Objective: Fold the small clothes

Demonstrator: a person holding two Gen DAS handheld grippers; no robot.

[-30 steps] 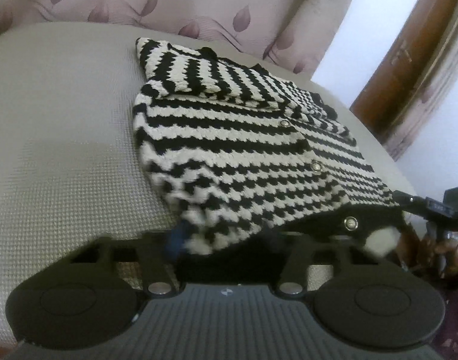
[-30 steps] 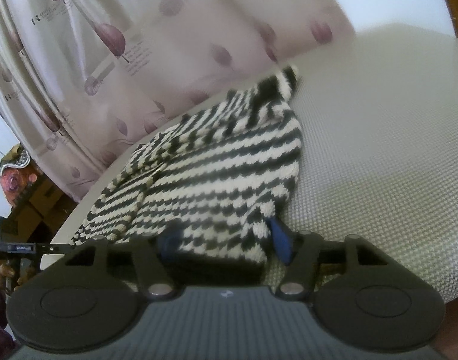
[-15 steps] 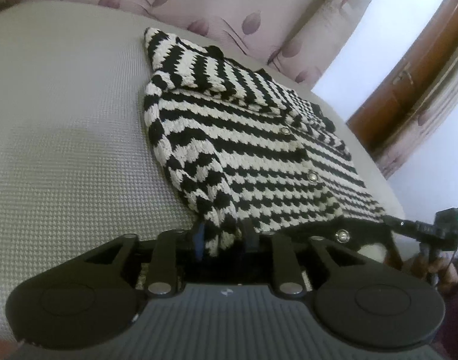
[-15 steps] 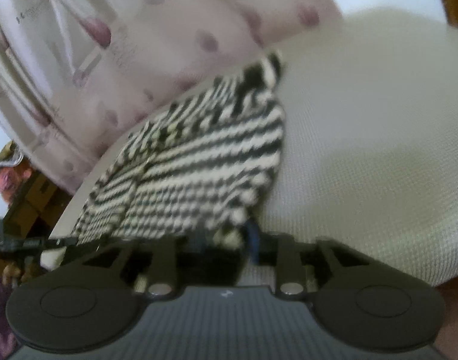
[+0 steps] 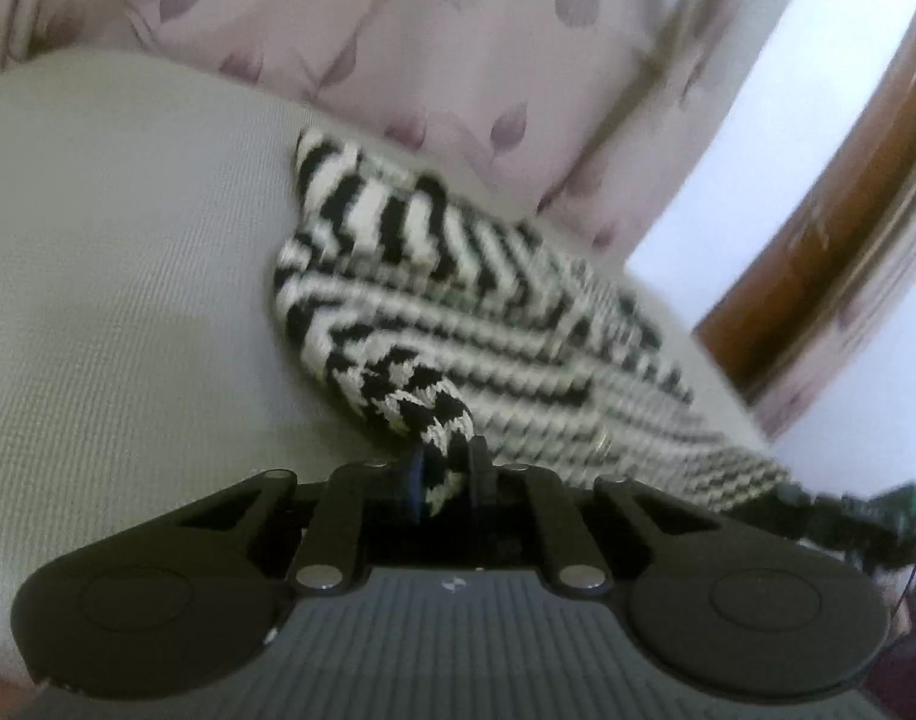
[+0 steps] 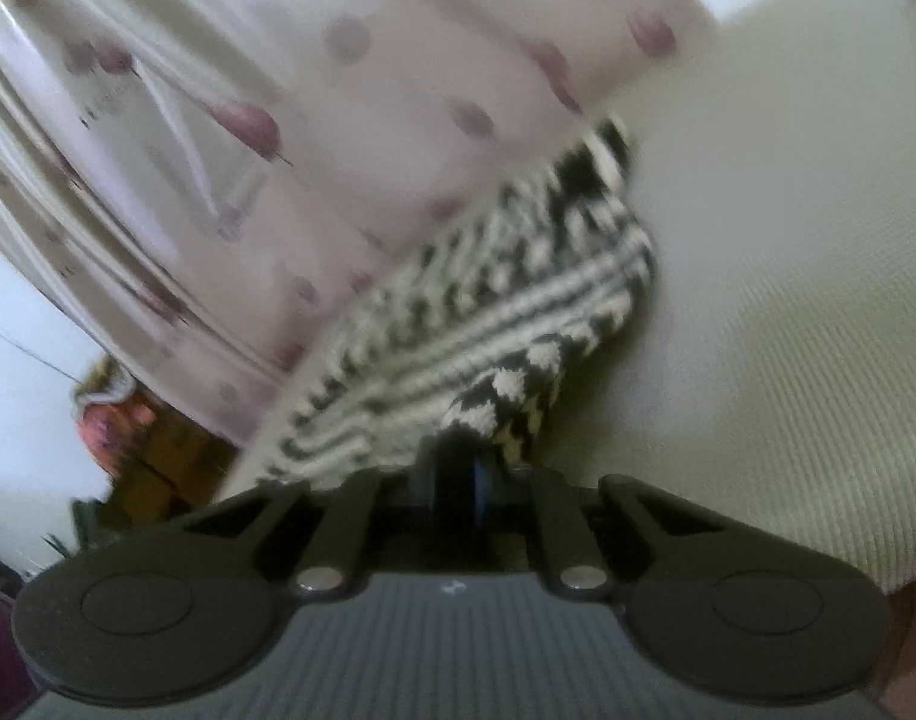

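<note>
Left gripper (image 5: 446,468) clamped on hem corner of striped knit garment (image 5: 458,312); right gripper (image 6: 461,471) pinching opposite hem corner. Rest of garment lies ahead of fingers on grey cushion (image 5: 110,276). Two-corner hold likely for folding hem toward collar.

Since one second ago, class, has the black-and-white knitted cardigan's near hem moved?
Yes. The black-and-white knitted cardigan's near hem has lifted off the beige cushion, bunched in both shut tools.

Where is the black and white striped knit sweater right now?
The black and white striped knit sweater lies on the beige woven cushion, below the pink leaf-print curtain; the left gripper and right gripper each pinch a near corner.
</note>
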